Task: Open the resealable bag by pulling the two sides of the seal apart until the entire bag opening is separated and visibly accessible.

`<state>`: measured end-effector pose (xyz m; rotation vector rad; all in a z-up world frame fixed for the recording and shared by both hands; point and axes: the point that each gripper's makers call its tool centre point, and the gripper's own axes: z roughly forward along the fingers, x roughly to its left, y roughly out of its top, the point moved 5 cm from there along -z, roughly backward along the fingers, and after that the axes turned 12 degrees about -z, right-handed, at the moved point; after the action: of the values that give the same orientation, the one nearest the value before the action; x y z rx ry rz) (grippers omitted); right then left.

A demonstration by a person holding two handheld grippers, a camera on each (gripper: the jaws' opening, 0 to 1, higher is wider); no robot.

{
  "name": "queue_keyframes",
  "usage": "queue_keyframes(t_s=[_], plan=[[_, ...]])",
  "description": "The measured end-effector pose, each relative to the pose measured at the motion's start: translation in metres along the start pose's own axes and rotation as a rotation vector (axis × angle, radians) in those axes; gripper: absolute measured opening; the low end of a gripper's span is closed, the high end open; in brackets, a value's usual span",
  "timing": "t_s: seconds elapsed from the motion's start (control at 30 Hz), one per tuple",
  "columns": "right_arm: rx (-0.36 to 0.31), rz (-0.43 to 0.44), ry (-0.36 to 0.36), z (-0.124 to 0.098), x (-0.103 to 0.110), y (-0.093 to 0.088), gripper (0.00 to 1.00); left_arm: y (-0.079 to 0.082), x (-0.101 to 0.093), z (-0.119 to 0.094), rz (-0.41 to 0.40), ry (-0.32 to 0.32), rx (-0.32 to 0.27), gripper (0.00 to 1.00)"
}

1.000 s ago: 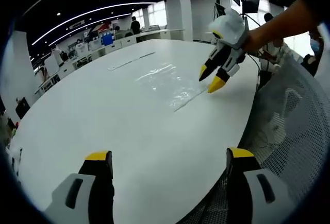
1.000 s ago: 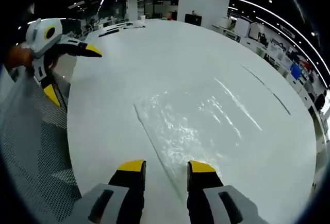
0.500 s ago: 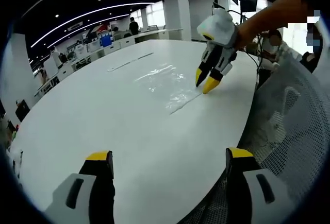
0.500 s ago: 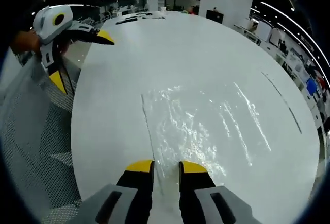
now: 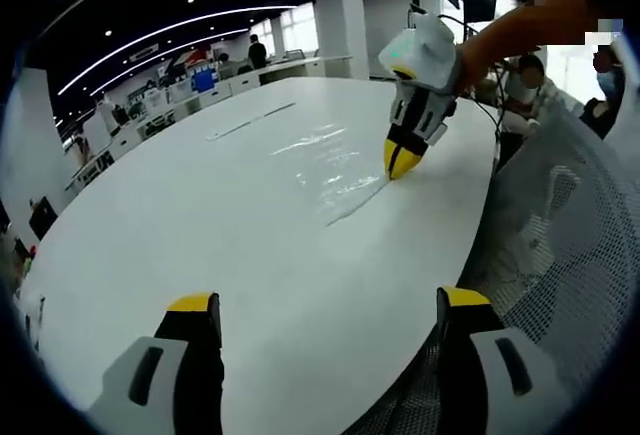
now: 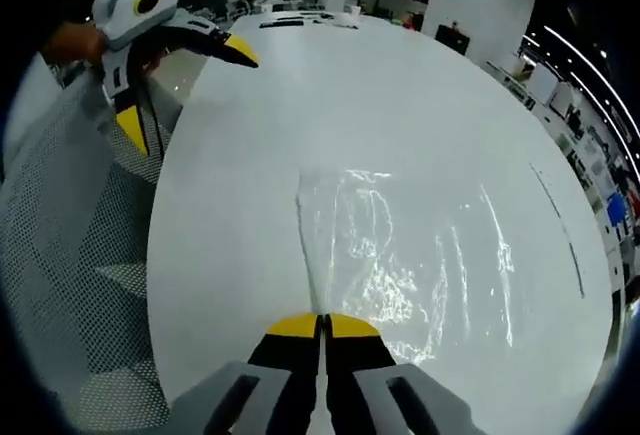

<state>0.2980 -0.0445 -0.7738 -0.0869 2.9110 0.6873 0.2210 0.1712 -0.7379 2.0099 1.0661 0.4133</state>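
Right gripper view: my right tongs (image 6: 322,327) pinch the seal edge of the clear resealable bag (image 6: 400,245) at 6 o'clock.
Bag: flat on white worktop (image 6: 240,165).
Left tongs (image 5: 325,313): spread wide, off the bag.

Left gripper view: low over table (image 5: 200,215), facing the far right gripper (image 5: 402,160).
Right gripper view: close over bag (image 6: 400,245), left gripper (image 6: 185,80) beyond.
Shared: table, bag.

My right gripper (image 6: 322,327) grey with yellow tips, my left gripper (image 5: 327,313) black, grey, yellow-tipped, clear glossy bag (image 6: 400,255), plain white table (image 5: 200,215), grey mesh chair (image 6: 70,255)
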Motion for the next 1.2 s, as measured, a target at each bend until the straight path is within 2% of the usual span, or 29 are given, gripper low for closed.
queue_keyframes(t_s=[0.2, 0.3, 0.43, 0.67, 0.8, 0.9, 1.03, 1.2], plan=[[-0.04, -0.055, 0.015, -0.013, 0.01, 0.009, 0.0, 0.001, -0.005, 0.0, 0.002, -0.032, 0.005, 0.9], [-0.059, -0.082, -0.003, -0.02, 0.012, 0.015, 0.0, 0.001, -0.003, -0.001, 0.002, -0.04, 0.015, 0.88], [-0.072, -0.126, 0.002, -0.024, 0.019, 0.021, 0.0, 0.001, -0.003, 0.0, 0.032, -0.046, 0.034, 0.87], [-0.105, -0.16, 0.005, -0.034, 0.025, 0.028, 0.0, 0.015, -0.007, 0.003, 0.107, -0.063, 0.043, 0.84], [-0.119, -0.186, 0.006, -0.041, 0.026, 0.032, 0.0, 0.025, -0.014, 0.009, 0.21, -0.099, 0.062, 0.78], [-0.116, -0.215, 0.012, -0.044, 0.027, 0.033, 0.0, 0.033, -0.018, 0.015, 0.236, -0.11, 0.061, 0.78], [-0.112, -0.244, 0.007, -0.048, 0.027, 0.033, 0.0, 0.037, -0.023, 0.021, 0.289, -0.145, 0.081, 0.74], [-0.123, -0.265, 0.014, -0.054, 0.026, 0.038, 0.0, 0.043, -0.031, 0.028, 0.393, -0.189, 0.106, 0.6]])
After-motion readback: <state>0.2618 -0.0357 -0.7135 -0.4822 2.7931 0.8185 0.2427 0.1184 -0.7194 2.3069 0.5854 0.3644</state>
